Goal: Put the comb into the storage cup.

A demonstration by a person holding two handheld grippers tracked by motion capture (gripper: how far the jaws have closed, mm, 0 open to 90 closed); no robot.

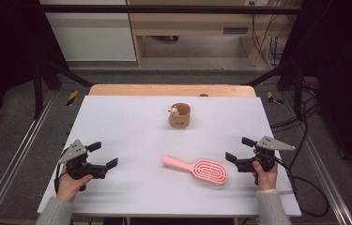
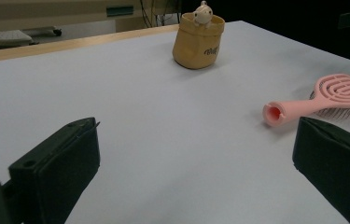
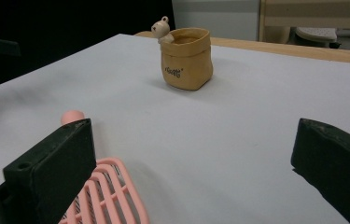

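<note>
A pink hairbrush [image 1: 197,169] lies flat on the white table, handle to the left; it is also visible in the left gripper view [image 2: 319,99] and the right gripper view [image 3: 102,196]. A tan pouch-shaped cup [image 1: 179,116] with a small bear figure [image 1: 174,111] on its rim stands upright farther back [image 2: 197,41] [image 3: 185,58]. My left gripper [image 1: 103,155] rests at the front left, open, nothing between its jaws [image 2: 196,172]. My right gripper [image 1: 239,149] sits open just right of the brush head, empty [image 3: 191,172].
The white table top [image 1: 131,122] has a wooden strip [image 1: 171,90] along its far edge. Black frame bars and cables [image 1: 300,112] run along both sides. A wooden cabinet [image 1: 192,23] stands on the floor behind.
</note>
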